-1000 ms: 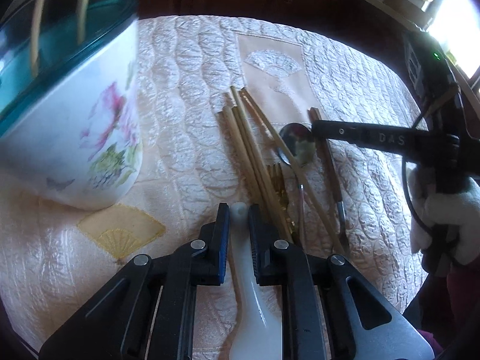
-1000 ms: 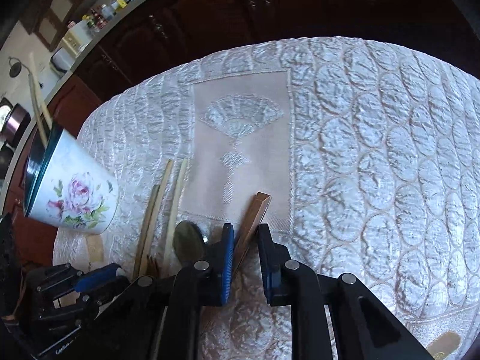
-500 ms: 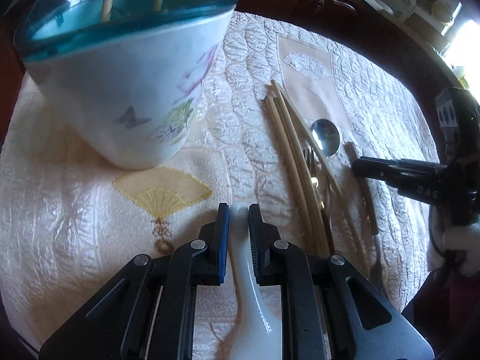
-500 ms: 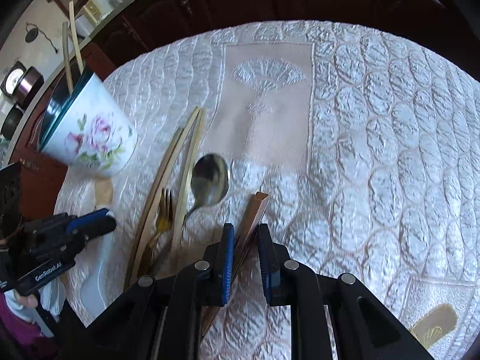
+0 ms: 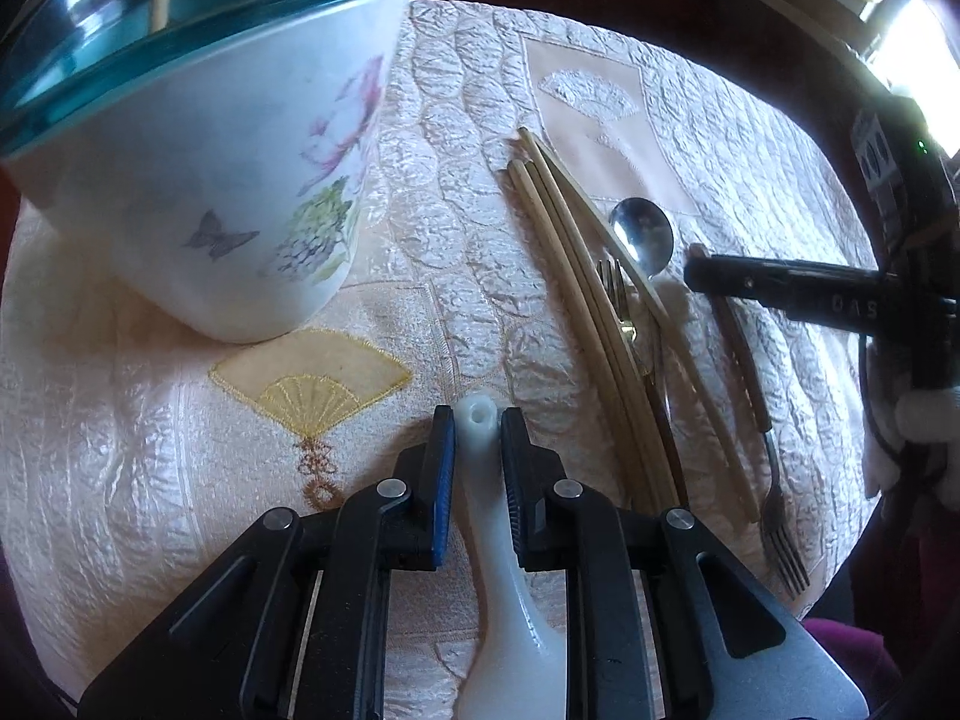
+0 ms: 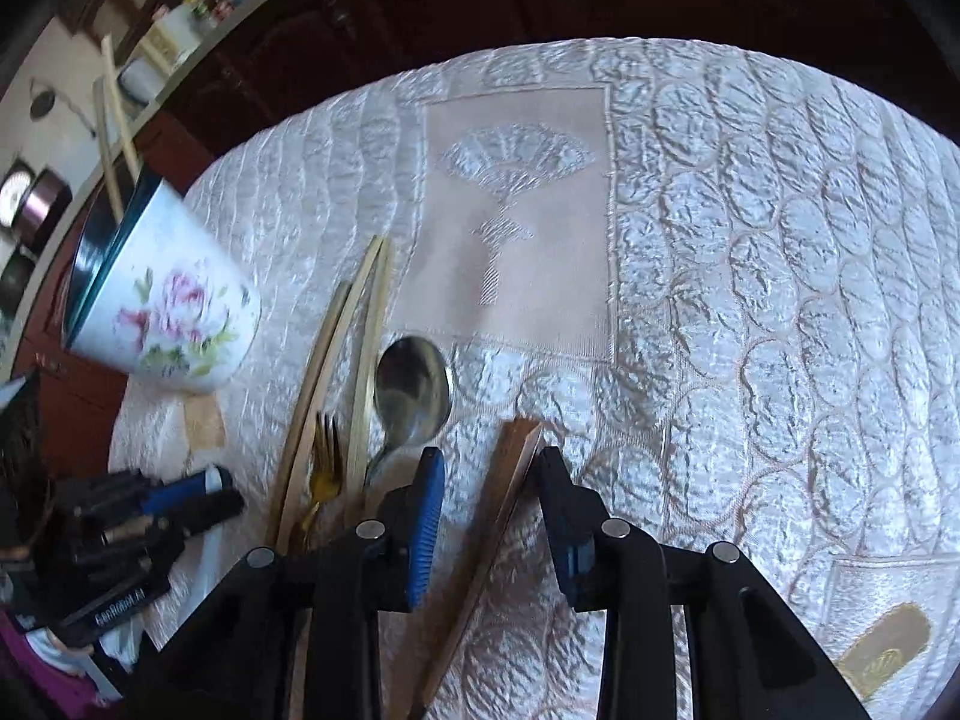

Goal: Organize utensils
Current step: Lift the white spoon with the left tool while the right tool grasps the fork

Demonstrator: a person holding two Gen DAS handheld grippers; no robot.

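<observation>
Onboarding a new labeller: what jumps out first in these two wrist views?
The big floral cup with a teal rim, chopsticks standing in it, looms at upper left. Centre-right, loose chopsticks, a spoon and forks lie on the quilted cloth. The left gripper, jaws opening, straddles a white ceramic spoon.

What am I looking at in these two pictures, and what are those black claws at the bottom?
A person holds a gripper in each hand, and a camera on each looks along its fingers. One picture is from the left gripper, the other from the right gripper. Both are opening: a white spoon sits between the left one's jaws, a brown fork between the right one's. On the cloth lie chopsticks, a metal spoon and a gold fork, beside a flowered cup.
</observation>
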